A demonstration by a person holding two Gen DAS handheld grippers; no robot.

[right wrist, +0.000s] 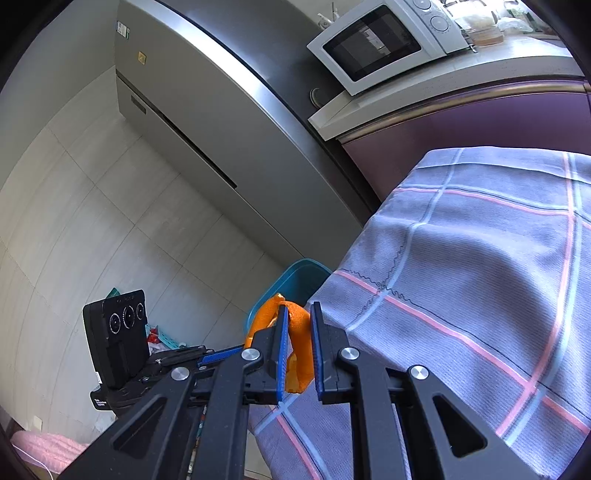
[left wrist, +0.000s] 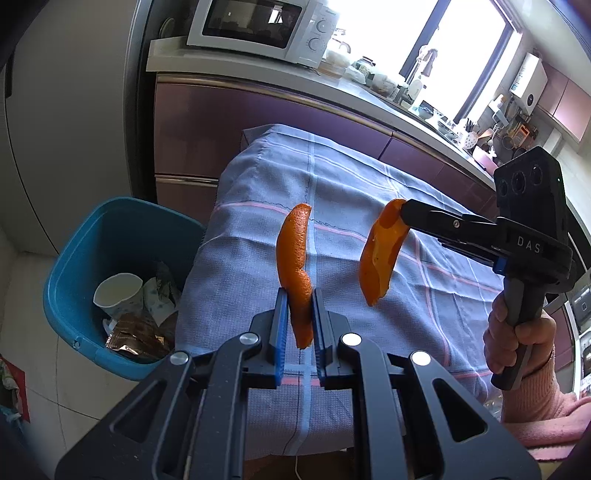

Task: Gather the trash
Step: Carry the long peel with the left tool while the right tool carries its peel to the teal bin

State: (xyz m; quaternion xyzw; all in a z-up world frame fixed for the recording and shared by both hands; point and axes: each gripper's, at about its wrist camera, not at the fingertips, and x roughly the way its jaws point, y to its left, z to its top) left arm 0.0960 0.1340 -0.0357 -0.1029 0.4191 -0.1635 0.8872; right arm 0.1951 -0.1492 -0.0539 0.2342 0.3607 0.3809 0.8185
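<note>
In the left wrist view my left gripper (left wrist: 300, 295) is shut on the lower part of a curved orange peel (left wrist: 293, 258) that stands up above the checked tablecloth (left wrist: 369, 177). To its right, my right gripper (left wrist: 404, 211), held by a hand in a pink sleeve, is shut on the top of a second orange peel (left wrist: 382, 254) that hangs down. In the right wrist view my right gripper (right wrist: 300, 308) clamps that peel (right wrist: 300, 354) between its blue pads. The left gripper (right wrist: 242, 349) reaches in from the left, its peel (right wrist: 264, 317) just beyond. A blue trash bin (left wrist: 74, 266) stands on the floor left of the table.
The bin holds a paper cup (left wrist: 118, 291) and a brown wrapper (left wrist: 136, 338). Its rim (right wrist: 295, 273) shows behind the table's edge in the right wrist view. Purple cabinets (left wrist: 221, 122) with a microwave (left wrist: 258, 26) stand behind the table, a grey fridge (right wrist: 207, 129) at the left.
</note>
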